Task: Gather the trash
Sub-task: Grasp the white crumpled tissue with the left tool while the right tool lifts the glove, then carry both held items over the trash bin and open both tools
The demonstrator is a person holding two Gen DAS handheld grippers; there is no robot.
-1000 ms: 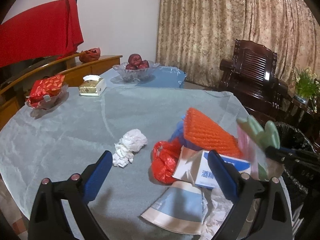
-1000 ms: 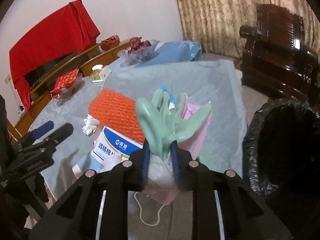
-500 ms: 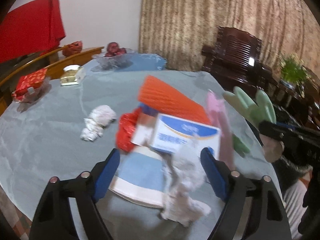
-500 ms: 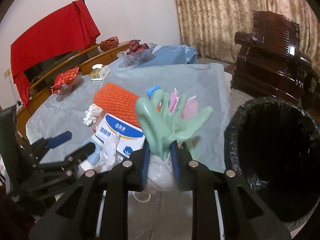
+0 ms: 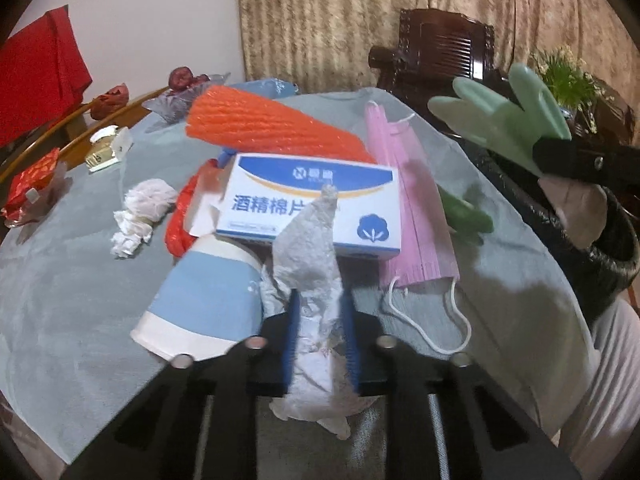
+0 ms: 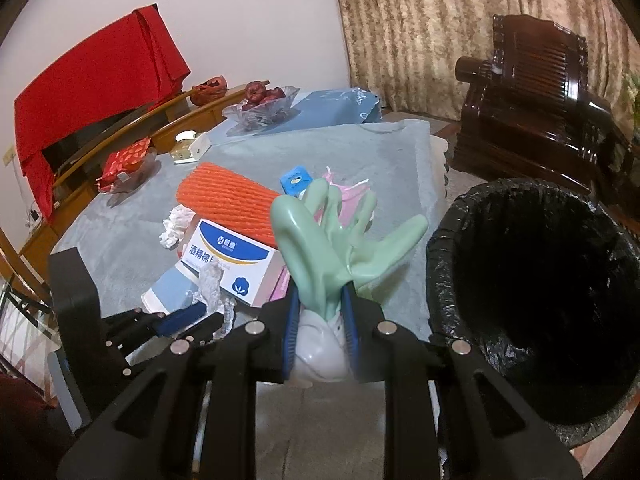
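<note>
My left gripper (image 5: pixel 320 302) is closing its jaws on a crumpled white paper towel (image 5: pixel 308 248), and the blue pads press on its sides at the table's near edge. The towel stands up in front of a white and blue box (image 5: pixel 312 200). Around the box lie an orange foam net (image 5: pixel 272 124), a pink face mask (image 5: pixel 416 220), a flattened blue paper cup (image 5: pixel 208 296), a red bag (image 5: pixel 180 220) and a balled tissue (image 5: pixel 140 208). My right gripper (image 6: pixel 320 298) is shut on a pale green rubber glove (image 6: pixel 320 240), just left of a black-lined bin (image 6: pixel 448 264).
A grey cloth covers the round table (image 5: pixel 60 280). At its far side stand a glass fruit bowl (image 6: pixel 260 110), a gold box (image 5: pixel 104 152) and a dish of red packets (image 5: pixel 32 184). A dark wooden chair (image 6: pixel 536 100) and a plant (image 5: pixel 564 76) are behind the bin.
My left gripper moved forward and down over the paper towel, and its wide-open jaws came together on it. My right gripper carried the glove a little toward the bin.
</note>
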